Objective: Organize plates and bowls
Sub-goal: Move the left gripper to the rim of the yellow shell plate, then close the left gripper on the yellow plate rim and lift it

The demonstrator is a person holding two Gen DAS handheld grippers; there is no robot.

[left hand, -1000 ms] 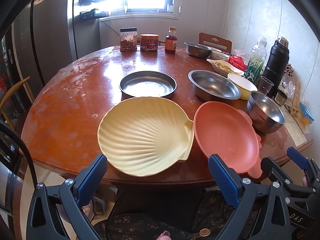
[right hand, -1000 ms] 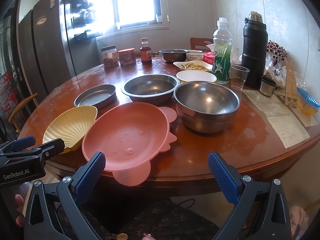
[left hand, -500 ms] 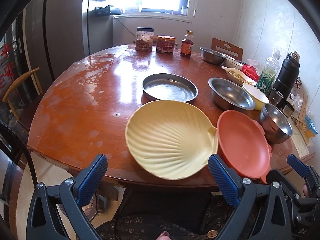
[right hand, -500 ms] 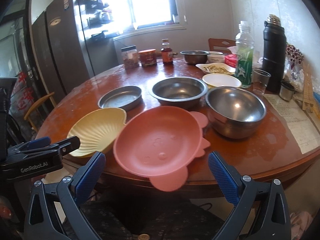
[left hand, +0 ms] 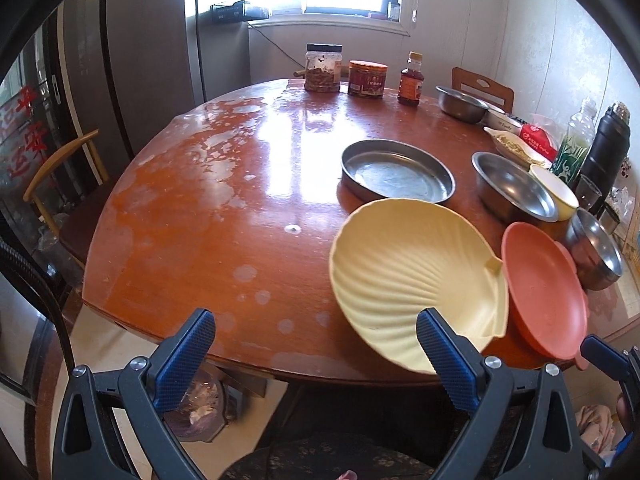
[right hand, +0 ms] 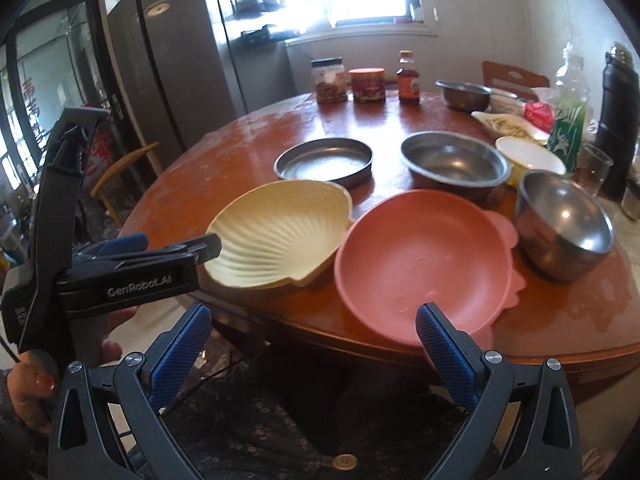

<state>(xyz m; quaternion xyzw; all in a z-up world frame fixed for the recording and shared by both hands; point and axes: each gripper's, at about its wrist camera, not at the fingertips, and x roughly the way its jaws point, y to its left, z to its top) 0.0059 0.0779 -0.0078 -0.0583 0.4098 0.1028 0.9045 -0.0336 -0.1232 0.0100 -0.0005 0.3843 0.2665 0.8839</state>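
A cream shell-shaped plate (left hand: 416, 280) lies at the table's near edge, its rim past the edge. A pink plate (left hand: 544, 292) touches it on the right. My left gripper (left hand: 314, 344) is open and holds nothing; its right finger stands just before the shell plate's near rim. My right gripper (right hand: 312, 344) is also open and holds nothing, with its right finger in front of the pink plate (right hand: 424, 264). Behind the shell plate (right hand: 280, 236) are a flat steel pan (right hand: 324, 160), a wide steel bowl (right hand: 452, 164), a deep steel bowl (right hand: 564, 224) and a yellow bowl (right hand: 528, 156).
The round wooden table (left hand: 224, 208) is bare on its left half. Jars and a bottle (left hand: 410, 80) stand at the far edge beside another steel bowl (left hand: 460, 104). A black flask (right hand: 616, 120), a green bottle and a glass crowd the right. A wooden chair (left hand: 60, 168) is at the left.
Both views have swung left, so the plates now sit further right in them. The left gripper has shifted toward the table's bare left side. Both grippers stay open.
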